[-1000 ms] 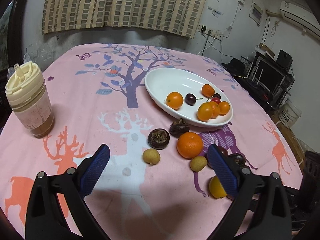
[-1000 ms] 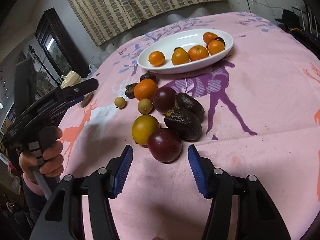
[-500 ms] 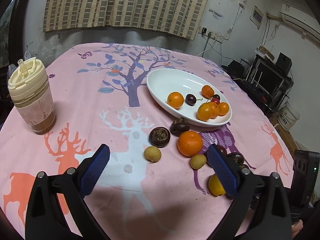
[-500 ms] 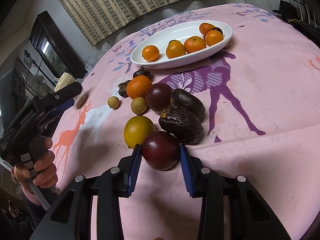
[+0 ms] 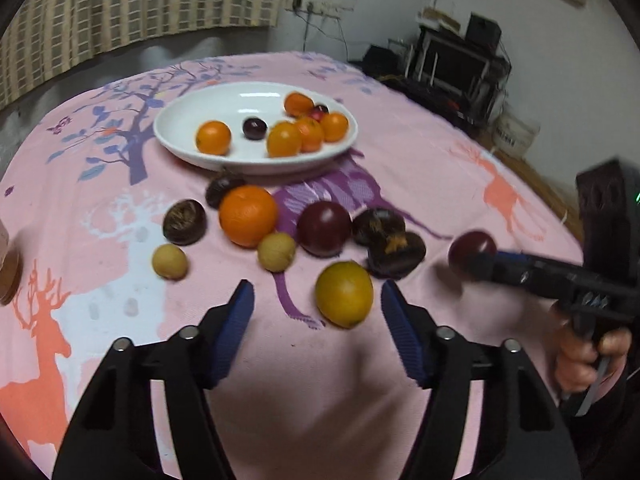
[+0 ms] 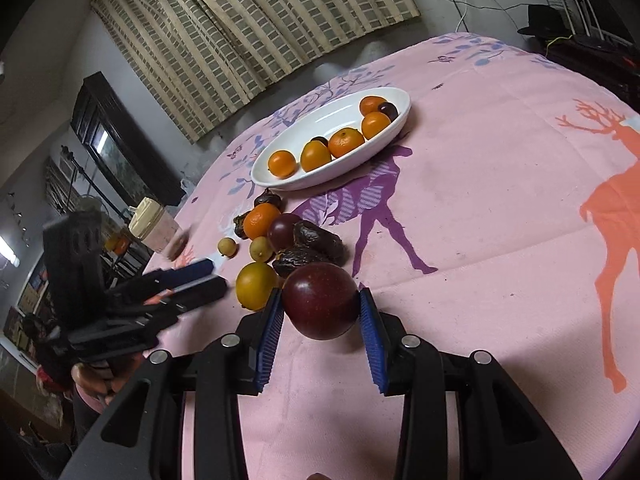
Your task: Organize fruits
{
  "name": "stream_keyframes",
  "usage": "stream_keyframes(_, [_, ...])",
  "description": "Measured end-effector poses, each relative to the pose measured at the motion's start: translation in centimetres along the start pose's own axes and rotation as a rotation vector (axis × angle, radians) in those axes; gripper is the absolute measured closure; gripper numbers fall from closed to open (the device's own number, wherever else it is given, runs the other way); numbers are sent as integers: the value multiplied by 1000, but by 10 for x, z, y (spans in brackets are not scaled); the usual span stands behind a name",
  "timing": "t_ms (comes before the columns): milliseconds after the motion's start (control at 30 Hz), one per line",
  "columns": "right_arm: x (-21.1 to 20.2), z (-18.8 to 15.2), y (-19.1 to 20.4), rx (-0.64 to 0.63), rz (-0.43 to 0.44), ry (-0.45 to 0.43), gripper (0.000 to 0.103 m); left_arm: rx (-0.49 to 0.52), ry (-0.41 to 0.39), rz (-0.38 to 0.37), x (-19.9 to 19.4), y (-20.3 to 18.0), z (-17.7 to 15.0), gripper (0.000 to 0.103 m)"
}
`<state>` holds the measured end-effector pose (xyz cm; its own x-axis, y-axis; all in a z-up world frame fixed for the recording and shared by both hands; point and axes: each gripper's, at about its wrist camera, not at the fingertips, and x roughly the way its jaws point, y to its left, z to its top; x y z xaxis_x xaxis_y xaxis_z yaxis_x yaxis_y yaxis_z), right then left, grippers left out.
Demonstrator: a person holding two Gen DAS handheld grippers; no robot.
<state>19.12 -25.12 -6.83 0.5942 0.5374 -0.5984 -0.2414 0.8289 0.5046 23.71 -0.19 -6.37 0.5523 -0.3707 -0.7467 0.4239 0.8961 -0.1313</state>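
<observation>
Right wrist view: right gripper (image 6: 320, 312) clamps a dark plum (image 6: 321, 305) clear of the pink tablecloth (image 6: 480, 240), seemingly bound for the white dish (image 6: 384, 142), while left gripper (image 5: 316, 312) hovers open by a yellow fruit (image 5: 344, 294).

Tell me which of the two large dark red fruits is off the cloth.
The dark red fruit clamped in the right tongs. The other dark red fruit lies among the loose pile beside the big orange.

A lived-in home room: deer-print pink cloth covers the table (image 6: 500, 208), a checked curtain (image 6: 256, 20) hangs behind, electronics shelf (image 5: 456, 60) nearby.
</observation>
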Motion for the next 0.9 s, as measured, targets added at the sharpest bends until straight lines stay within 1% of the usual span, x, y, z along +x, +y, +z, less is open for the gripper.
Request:
stream_keyframes(33, [0,0,0,-3,6,-3,64,11,13,5,5,-4,-1,45])
stream_keyframes(267, [-1,0,-4,5,40,-10,64,17,59,16,24,-9,0,45])
stream_keyframes(433, [-1,-1,-6,14,63,-13,64,10,84,6,33,-12,4,46])
stream_keyframes(533, [-2,-1,-5,11,67,-16,64,19,107,-5,38,-15,5,60])
stream_keyframes(600, [-2,-1,-5,11,73,-16,64,12,103,-13,38,-14,5,66])
stream_keyframes(667, [-3,0,-6,14,77,-16,64,-12,102,-28,37,-9,4,67])
stream_keyframes(733, [-3,2,-5,6,81,-13,64,-27,100,-19,34,-6,5,67])
stream_keyframes(800, [-6,6,-3,-14,60,-21,64,-33,72,-18,26,-4,9,67])
stream_keyframes(900, [-8,28,1,-38,46,-45,64,-68,13,-48,12,6,30,67])
